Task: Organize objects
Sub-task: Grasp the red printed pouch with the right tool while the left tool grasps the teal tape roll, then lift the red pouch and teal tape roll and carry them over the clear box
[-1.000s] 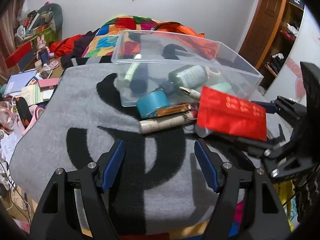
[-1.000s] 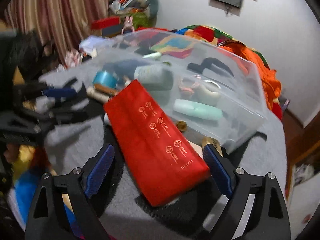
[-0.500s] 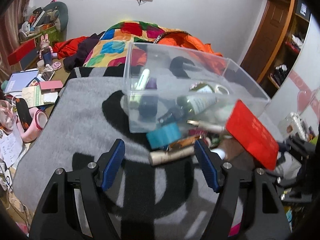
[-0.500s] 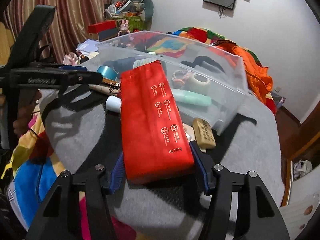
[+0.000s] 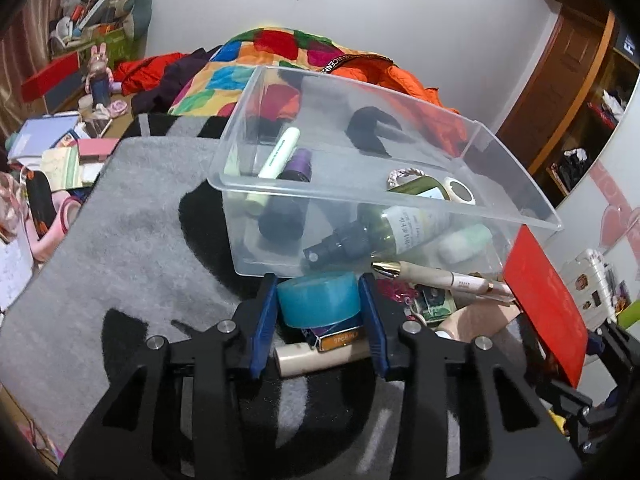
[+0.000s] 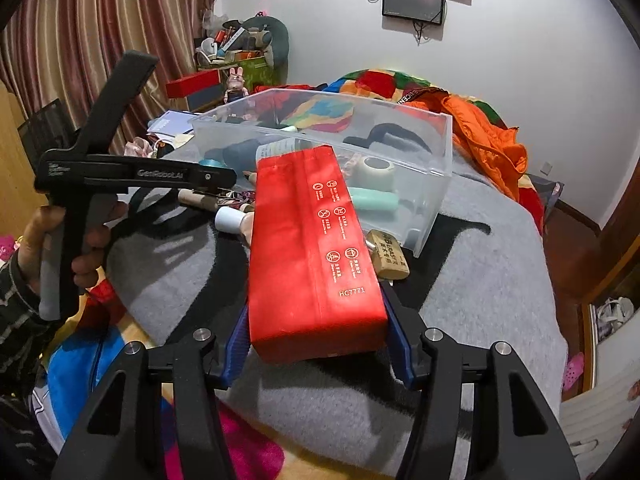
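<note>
A blue tape roll (image 5: 318,300) stands on the grey blanket just in front of a clear plastic bin (image 5: 360,196). My left gripper (image 5: 318,284) is closing on the roll, and both blue pads touch its sides. Under the roll lie a small orange-and-black box (image 5: 340,338) and a cream tube (image 5: 320,354). My right gripper (image 6: 316,320) is shut on the near end of a red pouch (image 6: 312,240), which is raised and slants toward the bin (image 6: 436,152). The pouch (image 5: 544,304) also shows at the right of the left wrist view.
The bin holds a spray bottle (image 5: 384,228), a pale green tube (image 6: 372,200), a tape ring (image 6: 374,168) and other items. A pen (image 5: 436,278), a white-capped bottle (image 6: 230,220) and a brass padlock (image 6: 388,256) lie beside it. A hand (image 6: 84,248) holds the left gripper.
My left gripper has moved forward to the blue tape roll and narrowed around it. My right gripper has shut on the red pouch and lifted it off the blanket.
</note>
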Tool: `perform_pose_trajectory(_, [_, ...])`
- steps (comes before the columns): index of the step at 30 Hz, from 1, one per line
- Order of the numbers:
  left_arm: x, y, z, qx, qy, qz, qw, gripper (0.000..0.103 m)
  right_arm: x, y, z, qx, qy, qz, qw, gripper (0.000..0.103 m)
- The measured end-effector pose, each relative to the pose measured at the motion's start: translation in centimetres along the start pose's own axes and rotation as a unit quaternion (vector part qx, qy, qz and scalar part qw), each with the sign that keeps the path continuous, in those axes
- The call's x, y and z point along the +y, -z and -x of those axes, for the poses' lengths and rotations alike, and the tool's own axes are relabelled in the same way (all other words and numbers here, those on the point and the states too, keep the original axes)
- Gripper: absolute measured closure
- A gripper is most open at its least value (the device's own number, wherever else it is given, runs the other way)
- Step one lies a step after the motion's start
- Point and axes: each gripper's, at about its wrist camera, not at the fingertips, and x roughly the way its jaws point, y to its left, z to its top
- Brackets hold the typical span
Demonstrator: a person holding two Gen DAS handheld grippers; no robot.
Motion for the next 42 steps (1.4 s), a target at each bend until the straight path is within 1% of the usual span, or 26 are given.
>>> perform_pose_trajectory(4, [-0.2, 0.4, 0.4, -0.005, -0.004, -0.004, 1.0000, 0.063, 0.2, 0.5, 0.4, -0.004, -0.007, -0.001, 1.000, 0.050])
perform_pose_trajectory(8, [-0.2, 1.0, 1.3, -0.010, 0.002, -0.004, 0.9999, 0.063, 0.4, 1.0, 1.1, -0.012, -0.010, -0.004, 1.000, 0.050])
perform_pose_trajectory(14, [-0.8, 1.4, 3.3, -0.026, 0.011, -0.014, 0.9995, 0.063, 0.6, 0.6, 2.4, -0.034, -0.011, -0.003, 0.999, 0.050])
perform_pose_trajectory(19, [-1.8, 1.0, 5.3, -0.049, 0.012, -0.029, 0.9983, 0.063, 0.3, -0.5, 3.4, -0.057, -0.003, -0.012, 0.998, 0.050])
perform_pose_trajectory(23, [-2.7, 0.7, 6.5, -0.065, 0.015, -0.043, 0.9968, 0.063, -0.2, -1.4, 3.8, -0.068, 0.009, -0.024, 0.997, 0.050])
perform_pose_trajectory(31, [-3.9, -0.5, 7.8, -0.087, 0.022, -0.056, 0.9944, 0.063, -1.3, -3.4, 3.2, -0.077, 0.022, -0.044, 0.996, 0.050])
perform_pose_trajectory(42, [-4.9, -3.1, 9.0, -0.119, 0.021, -0.075, 0.9899, 0.063, -2.6, -6.5, 1.5, -0.090, 0.024, -0.073, 0.993, 0.050])
